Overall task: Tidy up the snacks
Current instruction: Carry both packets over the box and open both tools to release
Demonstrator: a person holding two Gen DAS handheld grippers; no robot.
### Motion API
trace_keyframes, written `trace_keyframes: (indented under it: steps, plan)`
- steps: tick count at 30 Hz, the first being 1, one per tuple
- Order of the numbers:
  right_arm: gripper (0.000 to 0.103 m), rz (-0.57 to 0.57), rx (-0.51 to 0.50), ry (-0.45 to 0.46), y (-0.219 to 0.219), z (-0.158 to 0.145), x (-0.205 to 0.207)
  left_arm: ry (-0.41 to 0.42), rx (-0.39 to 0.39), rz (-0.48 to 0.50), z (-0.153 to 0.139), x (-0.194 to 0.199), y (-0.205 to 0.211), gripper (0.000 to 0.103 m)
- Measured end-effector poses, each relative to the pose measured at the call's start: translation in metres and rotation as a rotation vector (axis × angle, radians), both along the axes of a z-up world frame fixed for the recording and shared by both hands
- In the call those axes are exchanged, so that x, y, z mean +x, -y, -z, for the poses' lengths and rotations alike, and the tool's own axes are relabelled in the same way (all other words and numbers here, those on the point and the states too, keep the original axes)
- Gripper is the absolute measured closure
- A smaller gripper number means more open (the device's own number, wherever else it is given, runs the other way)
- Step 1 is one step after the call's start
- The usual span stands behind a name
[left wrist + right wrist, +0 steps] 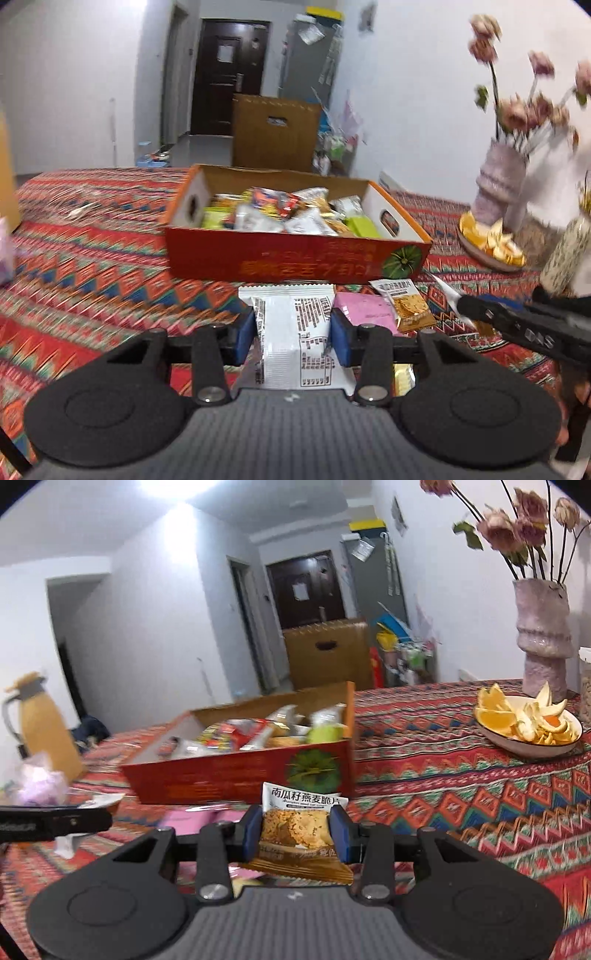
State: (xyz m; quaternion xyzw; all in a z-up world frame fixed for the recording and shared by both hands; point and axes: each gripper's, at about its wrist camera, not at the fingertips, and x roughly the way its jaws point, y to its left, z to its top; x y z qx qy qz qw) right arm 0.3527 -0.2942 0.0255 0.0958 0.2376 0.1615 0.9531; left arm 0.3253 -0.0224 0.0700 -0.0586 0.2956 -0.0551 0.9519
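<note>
A red patterned tablecloth (461, 775) covers the table in a white-walled room. On it stands an open orange cardboard box (295, 258) with a pumpkin picture, heaped with mixed snack packets (288, 214). Beside the vase (543, 635) a bowl (528, 749) holds orange peel. The left gripper (293, 332) is closed on a white packet (295, 332) printed with a table too small to read; the right gripper (297, 830) clamps a brown crisp packet (299, 830) reading "南瓜籽燕麦脆片", both near the box's front
</note>
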Motion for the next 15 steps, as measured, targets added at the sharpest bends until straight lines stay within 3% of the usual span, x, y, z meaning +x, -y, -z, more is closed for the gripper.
trace_keyframes:
  steps: [7,15]
  plan:
    - [0.064,-0.059,-0.02,-0.002,-0.025,-0.009,-0.072,0.018,-0.041,-0.017,-0.004,-0.058,-0.028,0.06]
    - [0.064,-0.069,-0.078,-0.028,-0.044,-0.006,-0.123,0.004,-0.064,-0.008,0.007,-0.1,-0.033,0.06]
